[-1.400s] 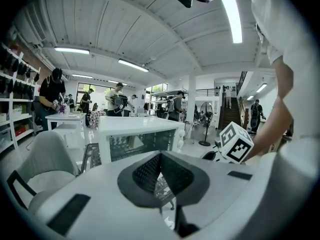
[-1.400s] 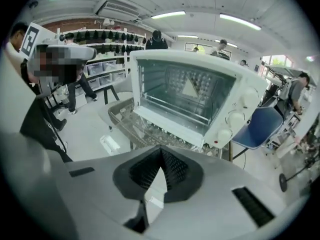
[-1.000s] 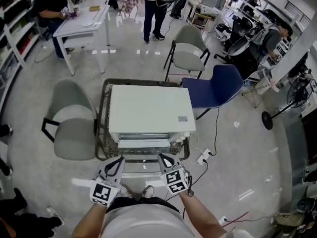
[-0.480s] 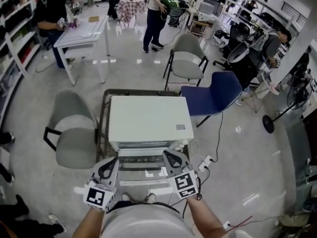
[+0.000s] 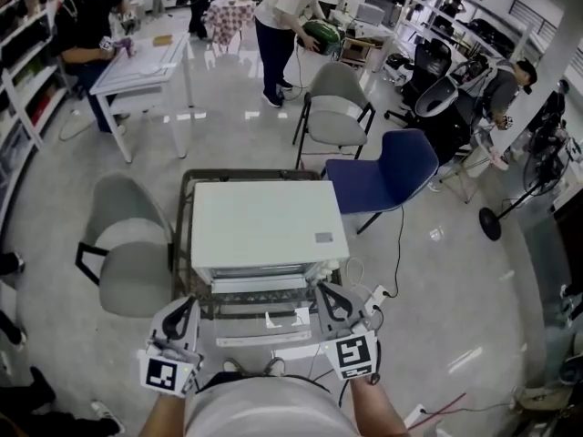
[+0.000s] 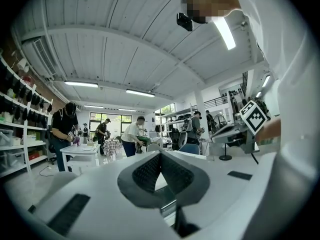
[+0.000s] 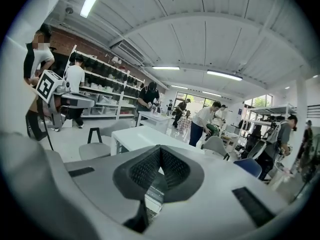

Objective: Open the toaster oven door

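Hovering just off the near left corner of the toaster oven (image 5: pixel 264 226), the left tool (image 5: pixel 179 320) has its jaws pressed together with nothing between them. The right tool (image 5: pixel 333 303), likewise closed and empty, is off the oven's near right corner. Neither touches the oven. The door (image 5: pixel 260 285) is on the oven's face toward the person, between the two tools. Seen from so steeply above it may be lowered flat, though that is hard to tell. The white oven stands on a dark-framed counter (image 5: pixel 185 244). A grey chair (image 5: pixel 127 253) is beside the oven's left, a blue chair (image 5: pixel 392 167) off its far right corner, and a power strip (image 5: pixel 373 292) lies on the floor near its right front.
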The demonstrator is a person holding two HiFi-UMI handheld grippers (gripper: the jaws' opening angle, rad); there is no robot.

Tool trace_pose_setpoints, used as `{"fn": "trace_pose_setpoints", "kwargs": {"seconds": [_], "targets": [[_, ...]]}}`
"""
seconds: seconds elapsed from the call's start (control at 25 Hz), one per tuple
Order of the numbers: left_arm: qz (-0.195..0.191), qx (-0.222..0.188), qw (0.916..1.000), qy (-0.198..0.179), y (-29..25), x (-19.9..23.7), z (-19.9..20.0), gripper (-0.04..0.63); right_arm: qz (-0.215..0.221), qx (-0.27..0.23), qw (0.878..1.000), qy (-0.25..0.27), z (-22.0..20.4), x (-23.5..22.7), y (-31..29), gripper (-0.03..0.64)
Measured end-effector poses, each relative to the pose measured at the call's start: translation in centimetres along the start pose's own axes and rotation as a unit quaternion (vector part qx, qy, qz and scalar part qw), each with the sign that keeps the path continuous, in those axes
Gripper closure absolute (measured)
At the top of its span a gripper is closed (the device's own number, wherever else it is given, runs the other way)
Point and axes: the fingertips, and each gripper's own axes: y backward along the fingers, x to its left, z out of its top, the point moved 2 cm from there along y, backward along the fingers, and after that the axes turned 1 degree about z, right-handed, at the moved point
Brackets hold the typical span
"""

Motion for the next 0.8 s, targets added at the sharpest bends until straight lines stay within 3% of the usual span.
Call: {"fn": "trace_pose_setpoints", "kwargs": {"seconds": [0.8], "targets": [[0.004,0.000,0.9999,-0.014,0.4,1.3,0.6,0.578,-0.020,-0.015,1.000,0.014,1.6,0.0,0.4,0.595]]}}
